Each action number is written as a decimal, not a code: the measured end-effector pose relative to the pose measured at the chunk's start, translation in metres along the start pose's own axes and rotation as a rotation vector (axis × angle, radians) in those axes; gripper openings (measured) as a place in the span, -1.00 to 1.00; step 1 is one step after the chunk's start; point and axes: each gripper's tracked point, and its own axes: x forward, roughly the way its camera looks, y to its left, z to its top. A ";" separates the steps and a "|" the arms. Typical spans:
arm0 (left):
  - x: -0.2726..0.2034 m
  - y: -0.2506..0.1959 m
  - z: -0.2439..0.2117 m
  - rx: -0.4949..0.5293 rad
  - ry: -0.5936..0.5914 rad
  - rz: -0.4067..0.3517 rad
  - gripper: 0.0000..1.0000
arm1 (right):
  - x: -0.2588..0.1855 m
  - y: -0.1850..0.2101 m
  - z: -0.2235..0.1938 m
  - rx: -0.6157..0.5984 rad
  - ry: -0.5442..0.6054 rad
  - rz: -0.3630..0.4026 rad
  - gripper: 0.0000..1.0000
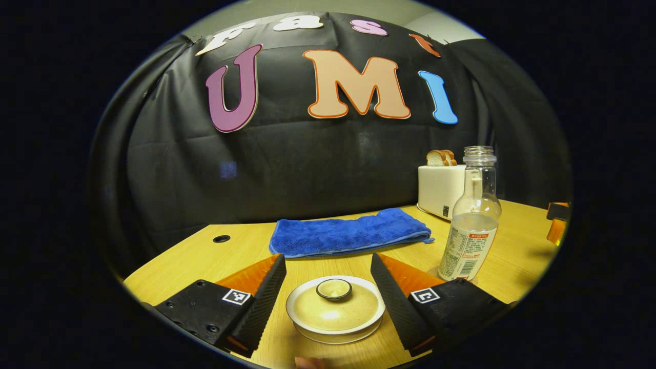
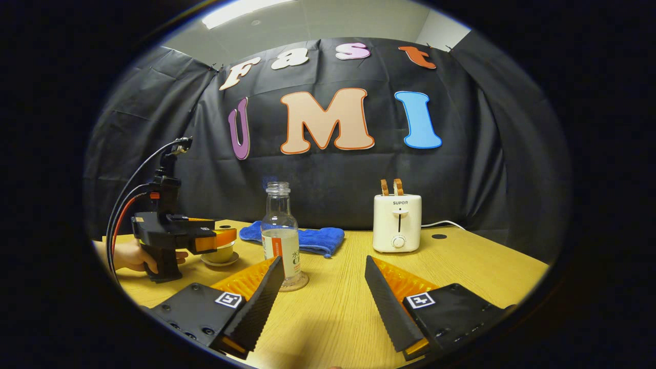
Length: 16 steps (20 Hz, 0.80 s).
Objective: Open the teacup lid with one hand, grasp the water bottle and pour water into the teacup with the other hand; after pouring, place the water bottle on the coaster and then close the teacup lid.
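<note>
The left gripper (image 1: 328,287) stood wide open, a finger either side of the teacup (image 1: 335,328), touching nothing; the lid (image 1: 335,306) sat on the cup near the desk's (image 1: 246,251) front edge. The right gripper (image 2: 324,289) was open too, aimed past the water bottle (image 2: 281,233), which stood on its coaster (image 2: 297,284) just left of that gap. The risk, as I judged it: the knob (image 1: 333,288) was small and glossy, so a pinch off-centre could skid the lid or tip the cup. The bottle was uncapped; a clumsy grab might slosh it. The cup's body was mostly hidden under the lid, and the coaster barely showed.
</note>
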 end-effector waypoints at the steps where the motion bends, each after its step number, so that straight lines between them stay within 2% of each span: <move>1: 0.000 0.000 -0.001 -0.001 -0.001 0.000 0.94 | -0.001 0.000 0.000 0.000 0.000 0.000 0.98; 7: -0.008 0.006 0.007 -0.012 -0.049 0.036 0.94 | -0.001 0.000 0.000 0.000 0.000 0.000 0.98; 8: -0.011 0.006 0.009 -0.013 -0.061 0.040 0.94 | 0.000 0.000 0.000 0.000 0.000 0.000 0.89; 9: -0.014 0.005 0.008 -0.015 -0.067 0.038 0.94 | -0.001 -0.001 -0.001 -0.001 0.001 -0.005 0.89; 10: -0.020 0.005 0.009 -0.021 -0.075 0.036 0.94 | 0.000 -0.002 -0.001 0.000 -0.002 -0.013 0.97; 11: -0.026 0.005 0.009 -0.033 -0.083 0.038 0.94 | -0.001 -0.002 0.000 -0.001 0.000 -0.016 0.89; 12: -0.034 0.004 0.011 -0.048 -0.099 0.037 0.94 | -0.002 -0.001 0.000 0.000 -0.001 -0.016 0.97; 14: -0.050 -0.001 0.010 -0.085 -0.108 0.024 0.94 | -0.003 0.000 -0.001 -0.001 -0.001 -0.015 0.98; 16: -0.069 -0.009 0.012 -0.075 -0.118 0.017 0.94 | -0.006 0.001 0.000 -0.001 -0.001 -0.020 0.98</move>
